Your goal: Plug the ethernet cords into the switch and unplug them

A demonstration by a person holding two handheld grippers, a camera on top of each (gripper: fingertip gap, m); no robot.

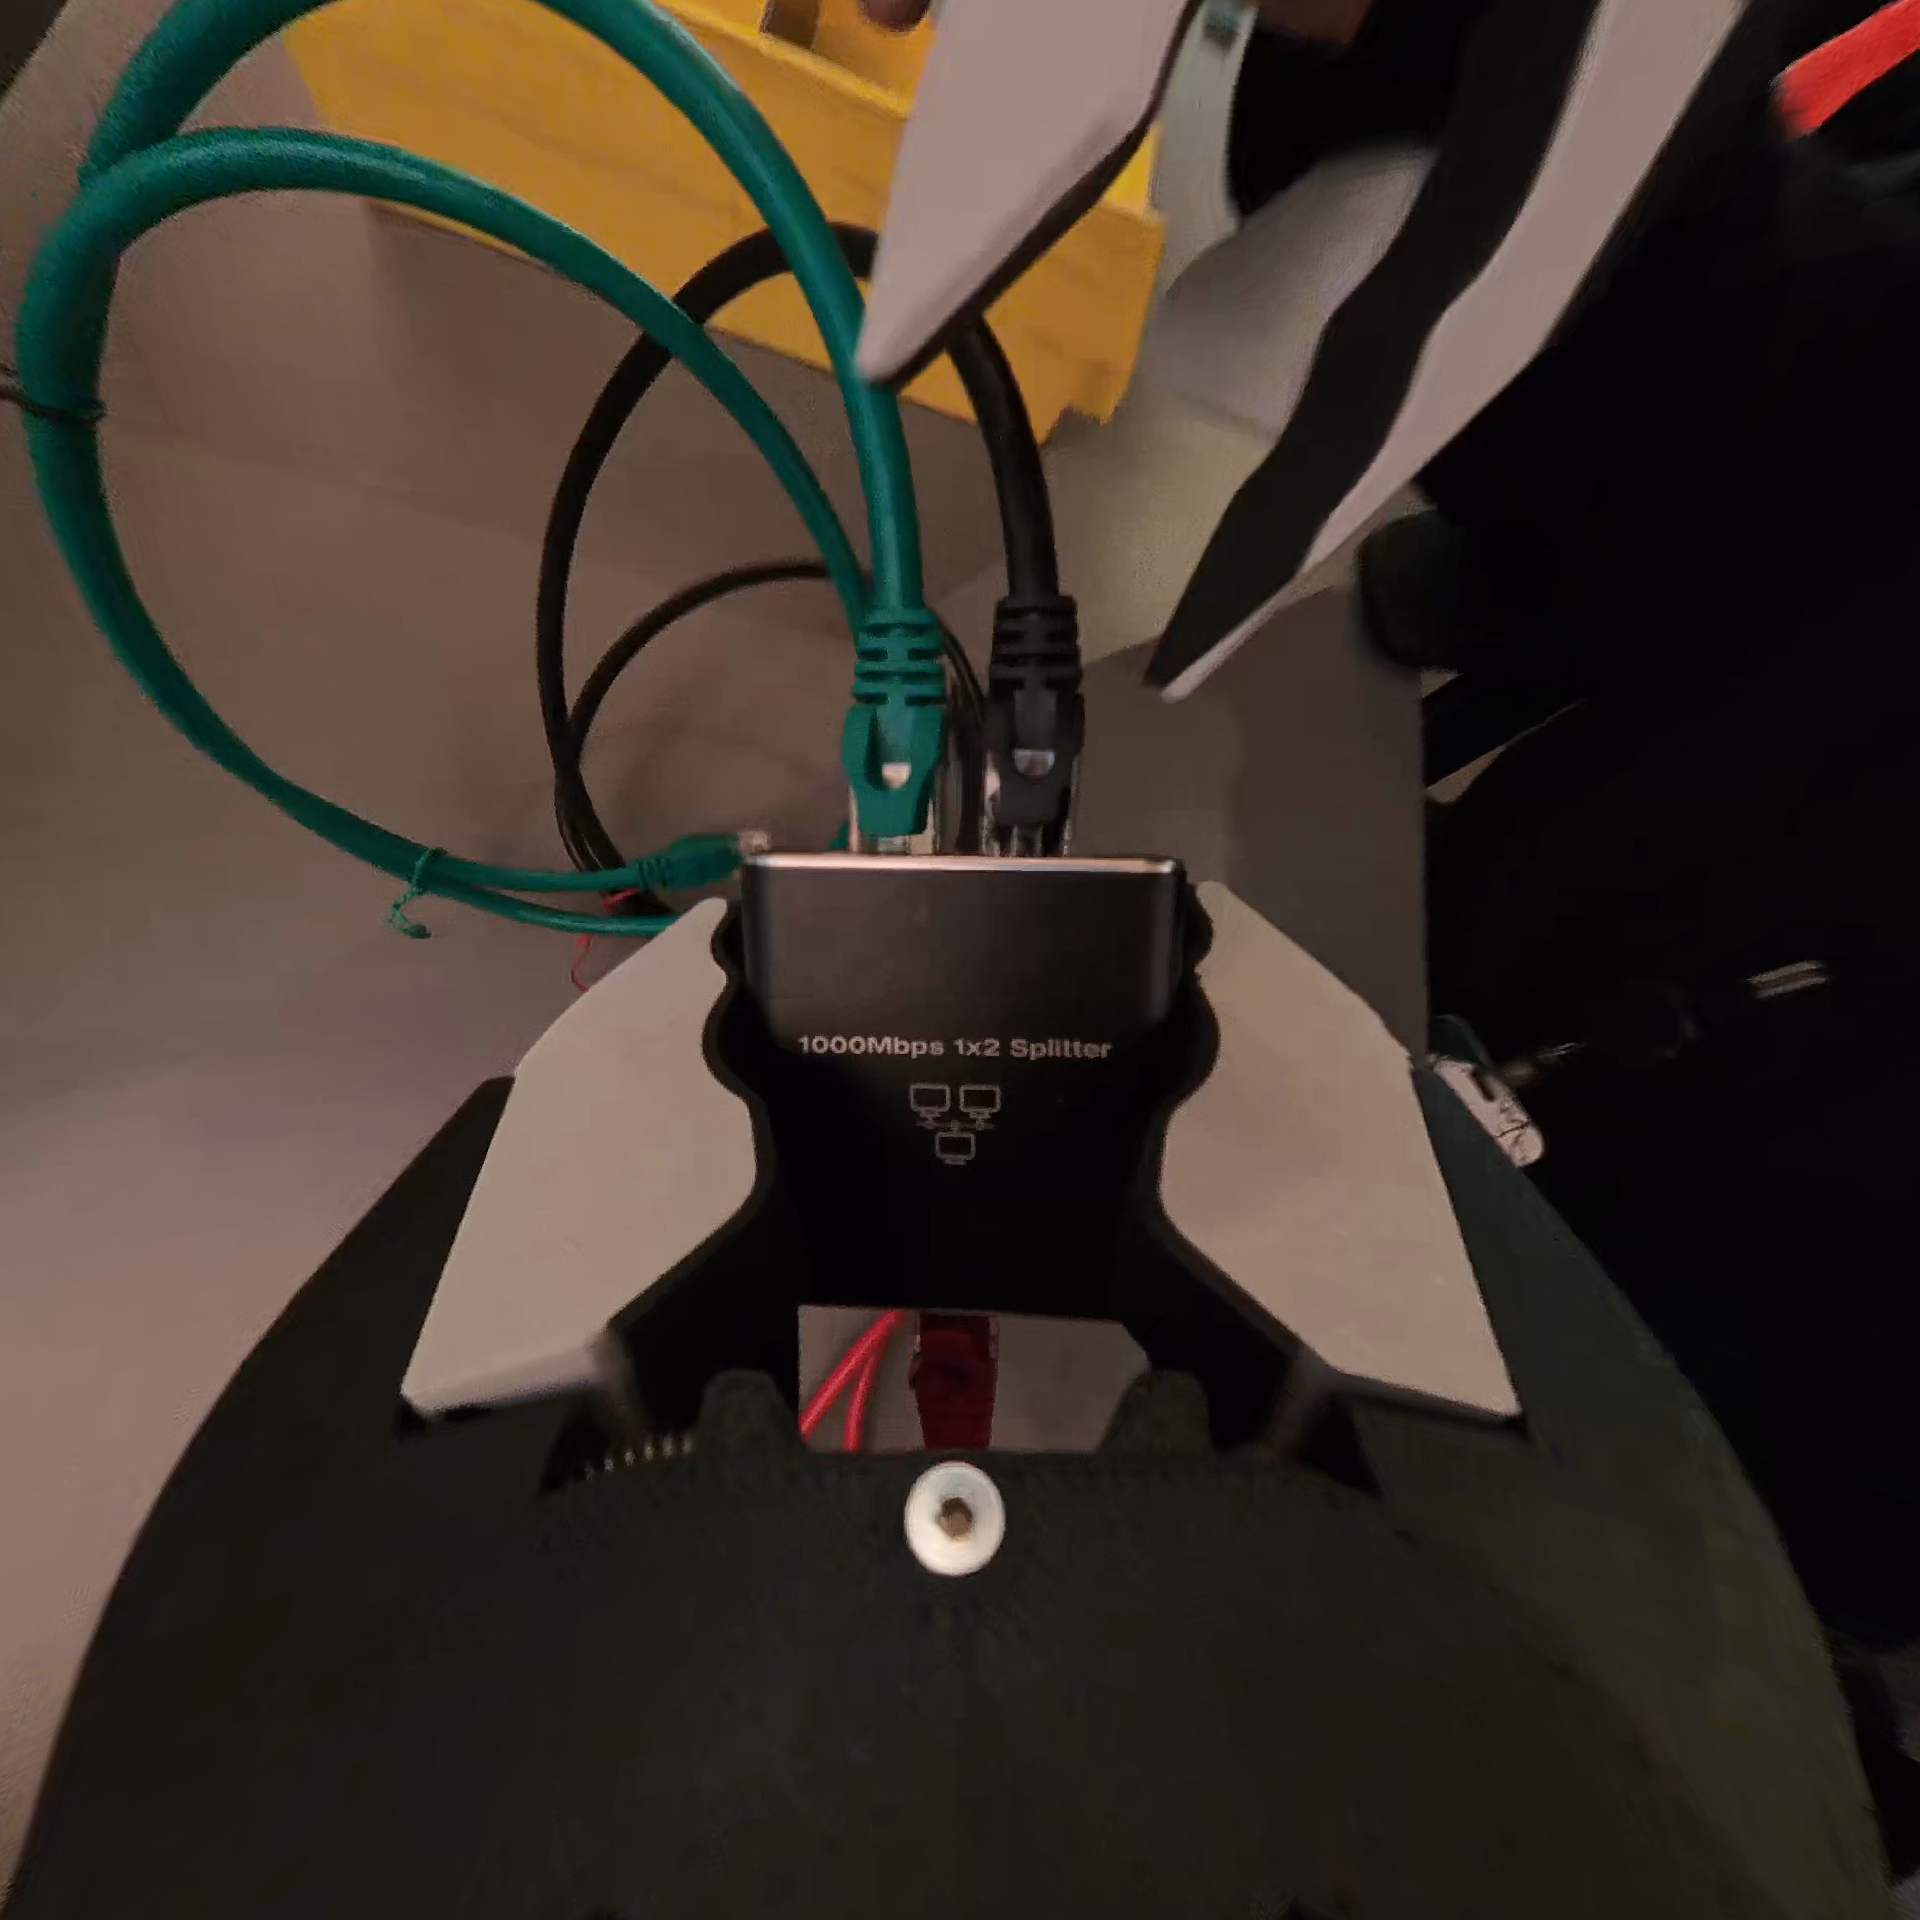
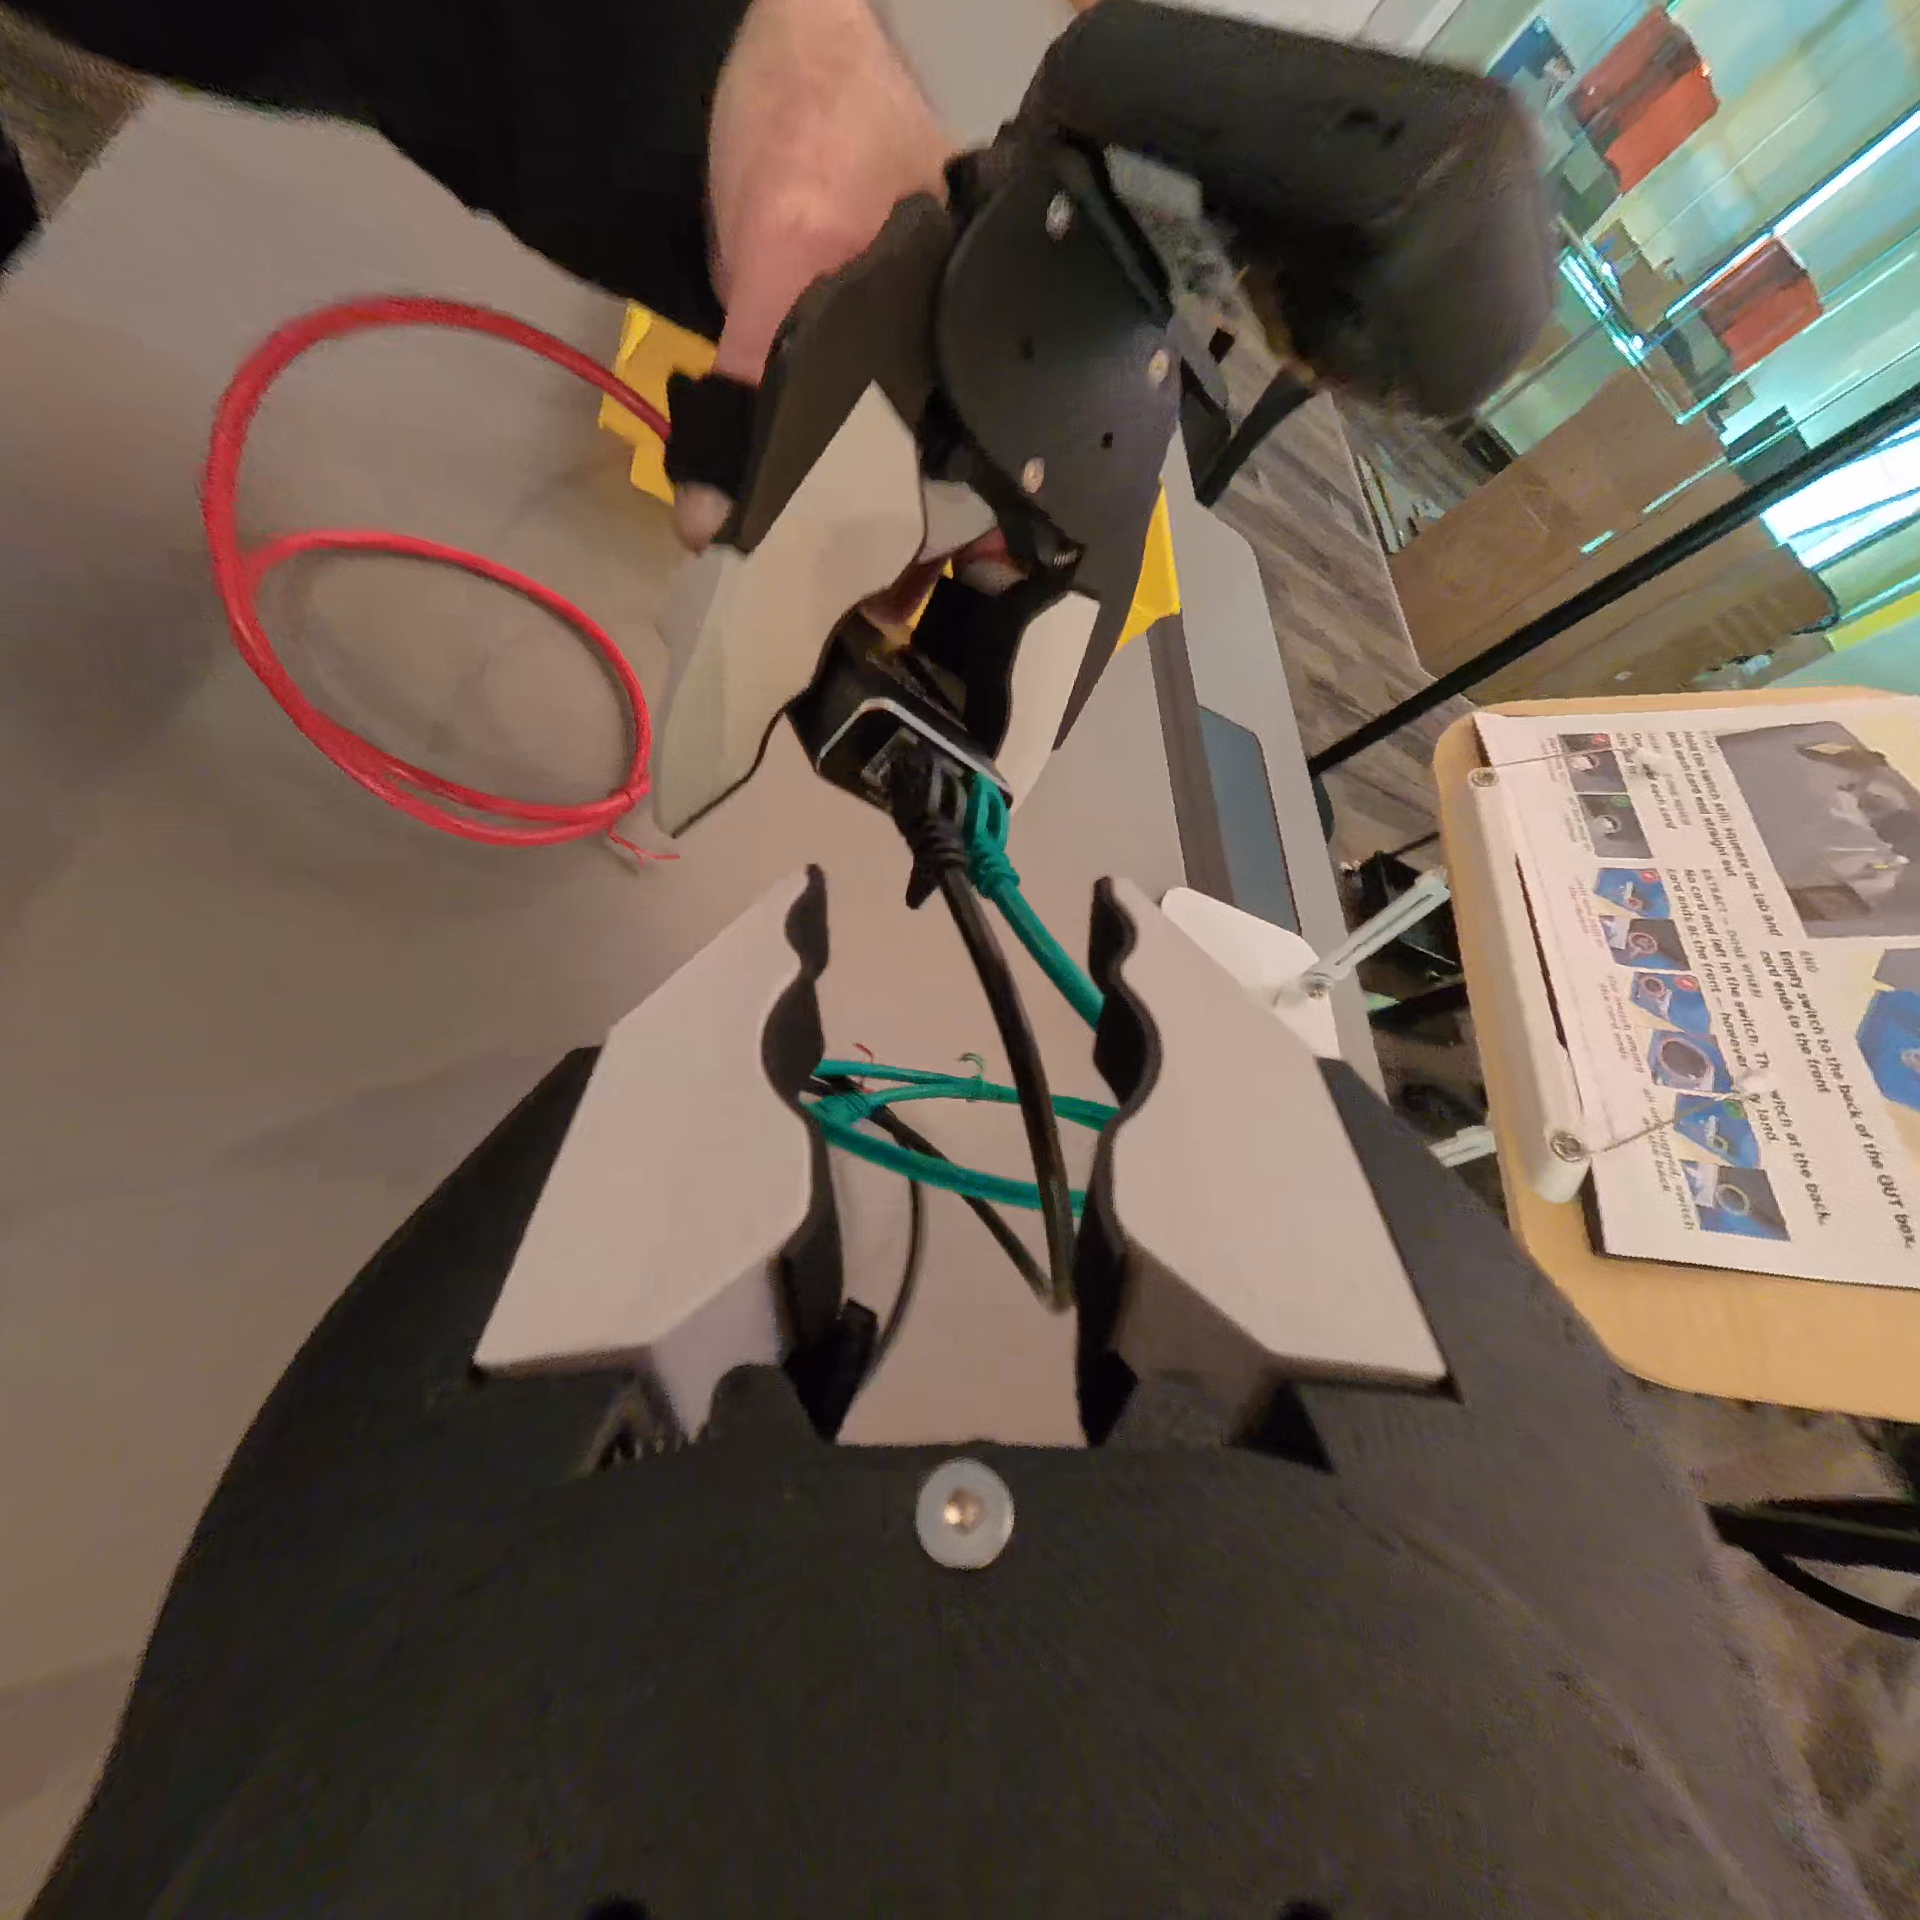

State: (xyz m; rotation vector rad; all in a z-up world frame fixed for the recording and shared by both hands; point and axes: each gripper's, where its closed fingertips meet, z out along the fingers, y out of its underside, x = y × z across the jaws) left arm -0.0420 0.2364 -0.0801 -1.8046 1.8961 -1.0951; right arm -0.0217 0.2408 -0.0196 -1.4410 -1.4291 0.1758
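My left gripper (image 1: 961, 914) is shut on the black switch (image 1: 956, 997), gripping its two sides and holding it above the table. A green ethernet plug (image 1: 894, 727) and a black ethernet plug (image 1: 1034, 717) sit side by side in the switch's far face. A red plug (image 1: 956, 1382) enters its near face. My right gripper (image 2: 956, 883) is open, close behind the plugs; the black cord (image 2: 1023, 1060) and green cord (image 2: 1049, 966) run between its fingers. In the right wrist view the left gripper (image 2: 862, 769) holds the switch (image 2: 883, 727). In the left wrist view the right gripper (image 1: 1029, 520) hangs over the cords.
A yellow box (image 1: 644, 156) stands behind the cords on the grey table (image 1: 260, 623). The green cord's free end (image 1: 696, 862) and its loops lie on the table. A red cord coil (image 2: 416, 686) lies to the left. A board with an instruction sheet (image 2: 1683, 987) stands to the right, past the table edge. Tip to tip, the grippers are about 6 centimetres apart.
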